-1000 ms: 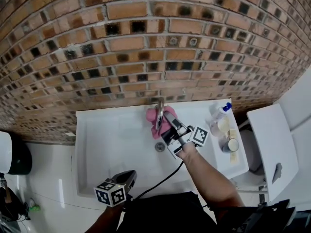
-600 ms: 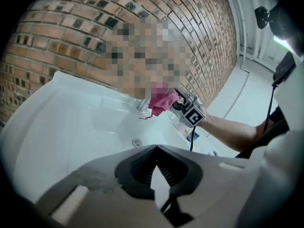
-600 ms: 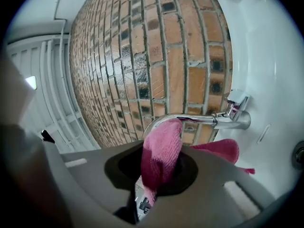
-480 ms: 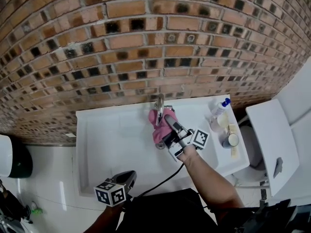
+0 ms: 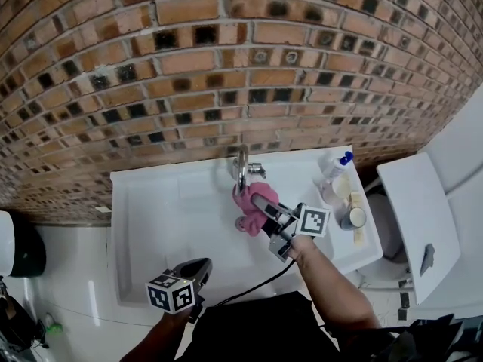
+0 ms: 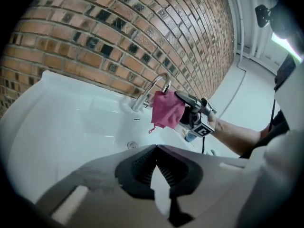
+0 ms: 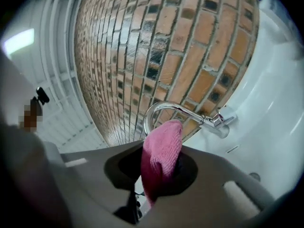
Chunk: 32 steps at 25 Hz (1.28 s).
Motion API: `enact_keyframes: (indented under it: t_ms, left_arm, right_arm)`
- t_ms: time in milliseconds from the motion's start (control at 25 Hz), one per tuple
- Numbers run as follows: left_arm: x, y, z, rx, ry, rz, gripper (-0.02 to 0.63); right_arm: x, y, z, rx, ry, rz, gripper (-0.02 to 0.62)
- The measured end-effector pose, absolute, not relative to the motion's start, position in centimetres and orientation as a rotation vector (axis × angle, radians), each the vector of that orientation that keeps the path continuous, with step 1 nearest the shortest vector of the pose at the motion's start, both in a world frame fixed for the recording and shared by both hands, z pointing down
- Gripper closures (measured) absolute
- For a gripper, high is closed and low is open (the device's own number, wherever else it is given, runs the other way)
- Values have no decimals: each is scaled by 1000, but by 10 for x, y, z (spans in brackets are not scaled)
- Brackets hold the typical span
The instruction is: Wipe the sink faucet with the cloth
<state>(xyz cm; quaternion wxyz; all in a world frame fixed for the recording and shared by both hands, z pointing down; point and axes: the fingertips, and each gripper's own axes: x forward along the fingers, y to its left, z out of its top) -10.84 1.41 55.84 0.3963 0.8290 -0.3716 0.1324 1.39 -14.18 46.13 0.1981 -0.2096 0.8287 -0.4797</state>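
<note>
A chrome curved faucet (image 5: 241, 167) rises at the back of a white sink (image 5: 166, 217). My right gripper (image 5: 260, 202) is shut on a pink cloth (image 5: 250, 207), which hangs just in front of the faucet spout (image 7: 159, 109); in the right gripper view the pink cloth (image 7: 161, 158) fills the gap between the jaws. From the left gripper view the cloth (image 6: 166, 110) hangs beside the faucet (image 6: 153, 89), touching or nearly touching the spout tip. My left gripper (image 5: 198, 270) hovers at the sink's near edge, jaws together with nothing between them (image 6: 156, 167).
A brick wall (image 5: 226, 66) stands behind the sink. A spray bottle (image 5: 333, 173) and small jars (image 5: 352, 217) sit on the sink's right ledge. The drain (image 6: 132, 145) lies in the basin. A white toilet (image 5: 423, 225) is at the right.
My right gripper and the cloth have slid down and back from the faucet's arch, now sitting lower in front of the spout. The left gripper has stayed in place.
</note>
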Motion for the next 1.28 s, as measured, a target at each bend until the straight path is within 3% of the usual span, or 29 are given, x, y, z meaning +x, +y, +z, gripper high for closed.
enact_keyframes:
  t_ms: [520,720,1280]
  left_arm:
    - [-94,-29,555,2050,-1011,304,601]
    - [-99,-47,553,2011,-1071,285,601]
    - [-100,-62,580,1896,-1076,305,601]
  right_arm:
    - [64,-223,398,-1008,2746,-880,549]
    - [69,-274,415,-1157,2883,-804,548]
    - [18,-326,497,-1016,3074,-1015,548]
